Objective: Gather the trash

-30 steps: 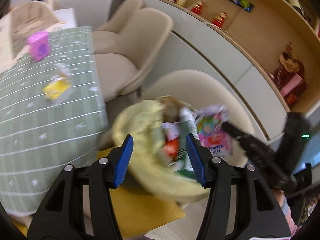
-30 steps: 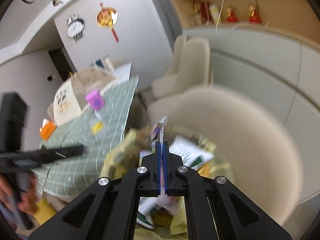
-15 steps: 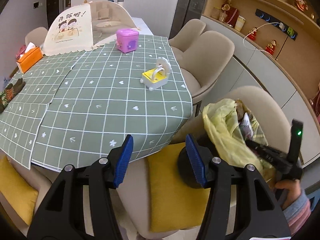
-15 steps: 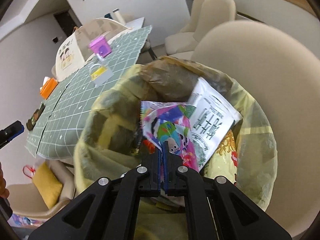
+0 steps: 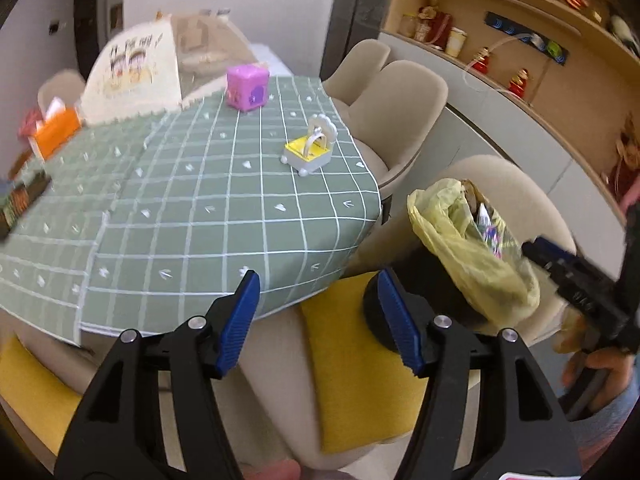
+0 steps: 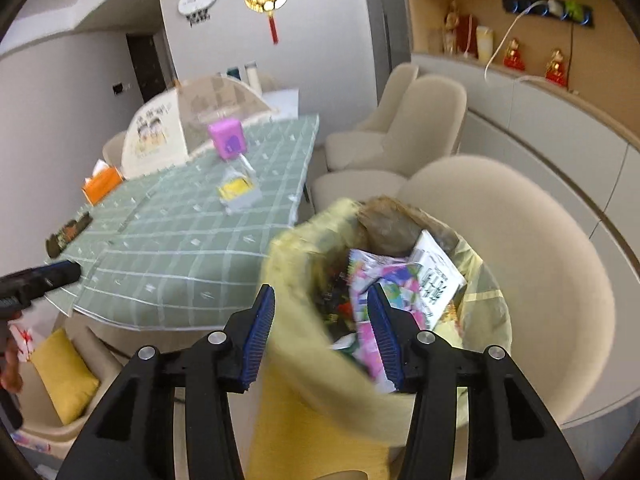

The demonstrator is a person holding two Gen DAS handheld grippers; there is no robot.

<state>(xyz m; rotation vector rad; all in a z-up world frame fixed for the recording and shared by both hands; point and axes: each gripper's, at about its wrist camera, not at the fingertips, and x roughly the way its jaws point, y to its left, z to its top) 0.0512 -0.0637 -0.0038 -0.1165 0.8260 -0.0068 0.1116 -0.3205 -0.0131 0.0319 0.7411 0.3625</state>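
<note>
A black bin lined with a yellow bag (image 6: 304, 344) stands on a beige chair (image 6: 532, 280) and holds several wrappers, with a colourful pink wrapper (image 6: 384, 284) on top. My right gripper (image 6: 322, 328) is open and empty just above the bag's near rim. In the left wrist view the same bag (image 5: 460, 248) sits right of the table, with the right gripper's blue tip (image 5: 548, 250) over it. My left gripper (image 5: 318, 318) is open and empty, back from the table edge.
A table with a green checked cloth (image 5: 192, 208) carries a yellow and white toy (image 5: 310, 152), a purple box (image 5: 246, 88), an orange tissue box (image 5: 56, 132) and a mesh food cover (image 5: 140, 68). Beige chairs (image 5: 400, 96) and a yellow cushion (image 5: 360, 364) stand around it.
My right gripper has opened and let go of the colourful wrapper, which now lies in the bag. My left gripper has drawn back from the bin toward the table.
</note>
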